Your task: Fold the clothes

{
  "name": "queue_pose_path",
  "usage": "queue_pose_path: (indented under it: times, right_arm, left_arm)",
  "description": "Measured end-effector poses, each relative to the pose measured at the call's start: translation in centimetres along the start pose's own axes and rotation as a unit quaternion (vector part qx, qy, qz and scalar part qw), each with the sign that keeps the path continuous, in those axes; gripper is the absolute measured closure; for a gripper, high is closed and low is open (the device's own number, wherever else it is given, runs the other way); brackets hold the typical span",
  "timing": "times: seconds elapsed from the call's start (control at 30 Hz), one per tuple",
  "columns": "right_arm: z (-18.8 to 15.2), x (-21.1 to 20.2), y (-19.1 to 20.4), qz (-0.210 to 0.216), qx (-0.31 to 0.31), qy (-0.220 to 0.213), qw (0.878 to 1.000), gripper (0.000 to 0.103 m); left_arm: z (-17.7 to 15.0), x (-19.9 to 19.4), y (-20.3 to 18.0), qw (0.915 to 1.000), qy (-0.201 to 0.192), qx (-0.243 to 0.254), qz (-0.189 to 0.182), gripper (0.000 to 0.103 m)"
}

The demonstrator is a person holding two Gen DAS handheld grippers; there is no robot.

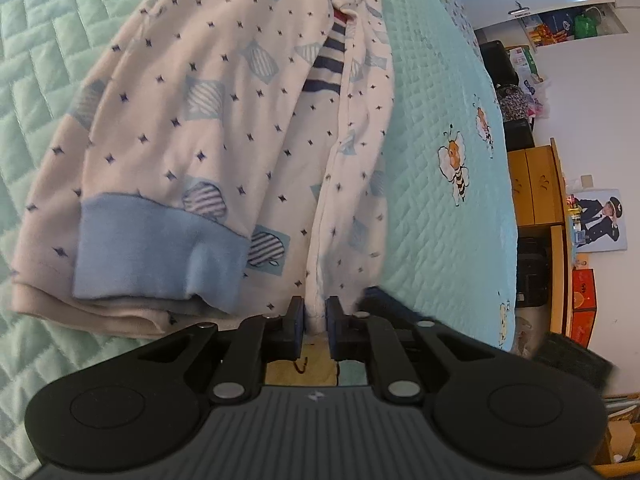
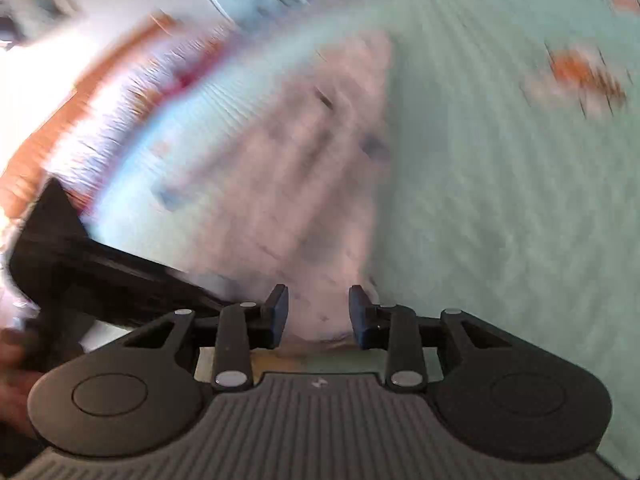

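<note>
A white pyjama garment [image 1: 224, 120] with small dark stars, striped patches and a light blue cuff [image 1: 152, 248] lies partly folded on the bed. My left gripper [image 1: 315, 316] is shut on a raised fold at its near edge. A navy-striped piece [image 1: 332, 60] shows in the garment's gap. The right wrist view is heavily blurred by motion. There the garment [image 2: 312, 168] bulges between the fingers of my right gripper [image 2: 318, 312], whose jaws stand apart. The left gripper's black body [image 2: 88, 264] sits just to its left.
A mint quilted bedspread [image 1: 432, 160] with bee prints [image 1: 454, 160] covers the bed [image 2: 500, 200]. Past the bed's far edge stand wooden cabinets [image 1: 536, 184], boxes and a framed picture [image 1: 600, 220]. A hand [image 2: 12, 368] shows at the lower left.
</note>
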State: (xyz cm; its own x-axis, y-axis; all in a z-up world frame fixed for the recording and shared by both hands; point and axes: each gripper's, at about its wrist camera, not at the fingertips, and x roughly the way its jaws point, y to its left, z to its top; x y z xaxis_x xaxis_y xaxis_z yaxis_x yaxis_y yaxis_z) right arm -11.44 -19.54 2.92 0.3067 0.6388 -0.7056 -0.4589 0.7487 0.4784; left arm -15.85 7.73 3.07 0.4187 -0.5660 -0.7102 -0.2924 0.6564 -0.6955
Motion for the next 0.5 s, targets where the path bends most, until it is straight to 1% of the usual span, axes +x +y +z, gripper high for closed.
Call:
queue_pose_path:
  times: [0.03, 0.07, 0.1, 0.17, 0.27, 0.3, 0.5]
  right_arm:
    - [-0.3, 0.0, -0.4, -0.005, 0.0, -0.007, 1.0, 0.091]
    - [-0.5, -0.2, -0.9, -0.005, 0.007, -0.011, 1.0, 0.092]
    - [-0.6, -0.5, -1.3, 0.005, 0.022, -0.012, 1.0, 0.092]
    - [-0.7, -0.7, -2.1, 0.025, 0.044, -0.013, 0.999, 0.091]
    - [-1.1, -0.8, -3.0, 0.047, 0.064, -0.016, 0.997, 0.091]
    - [-1.0, -0.7, -3.5, 0.054, 0.073, -0.015, 0.996, 0.09]
    - [-1.2, -1.4, -4.6, 0.093, 0.104, -0.012, 0.99, 0.09]
  left_arm:
    - [0.0, -0.3, 0.0, 1.0, 0.0, 0.006, 0.0, 0.088]
    - [0.1, -0.9, -0.1, 0.9998, -0.004, 0.017, -0.003, 0.087]
    - [0.3, -1.4, -0.2, 0.9996, -0.01, 0.026, -0.008, 0.086]
    - [0.6, -2.6, -0.3, 0.9987, -0.024, 0.04, -0.019, 0.079]
    - [2.3, -3.6, -0.2, 0.9973, -0.06, 0.031, -0.03, 0.075]
    - [3.2, -3.4, -0.3, 0.9969, -0.068, 0.029, -0.03, 0.075]
    - [8.6, 0.6, -0.5, 0.9962, -0.082, 0.011, -0.027, 0.075]
